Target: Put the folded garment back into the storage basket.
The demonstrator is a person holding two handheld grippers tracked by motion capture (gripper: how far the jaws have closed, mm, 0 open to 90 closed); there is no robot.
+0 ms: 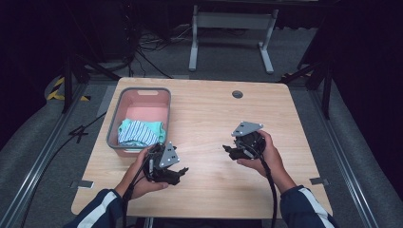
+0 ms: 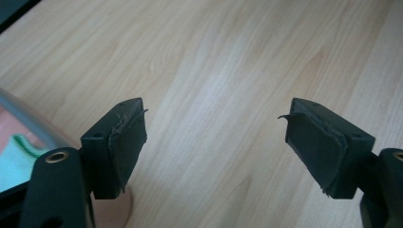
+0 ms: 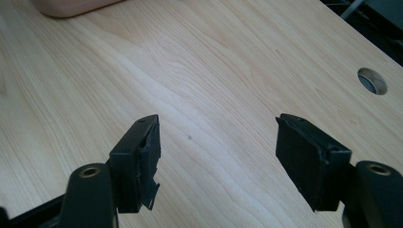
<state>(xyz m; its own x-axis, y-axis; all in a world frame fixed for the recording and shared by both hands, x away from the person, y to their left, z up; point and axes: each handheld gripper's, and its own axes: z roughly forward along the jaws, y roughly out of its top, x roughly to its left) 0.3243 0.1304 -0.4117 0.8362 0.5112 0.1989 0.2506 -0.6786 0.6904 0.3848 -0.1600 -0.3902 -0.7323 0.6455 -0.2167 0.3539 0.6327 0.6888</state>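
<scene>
While spread and empty at lower centre, left gripper (image 1: 177,172) and right gripper (image 1: 230,151) hover over table (image 1: 214,118). Advise reaching upper left to striped cloth (image 1: 138,132) in basket (image 1: 115,121); pinch one fold only.

Table (image 1: 209,118) brightly lit from above, dark surroundings, close views slightly soft.

The left tongs (image 1: 178,172) are hiding the near corner of the basket (image 1: 114,124). The left gripper view's edge is cutting off the folded clothes (image 2: 13,159). The right gripper view's top edge is cutting off the basket (image 3: 71,5).
</scene>
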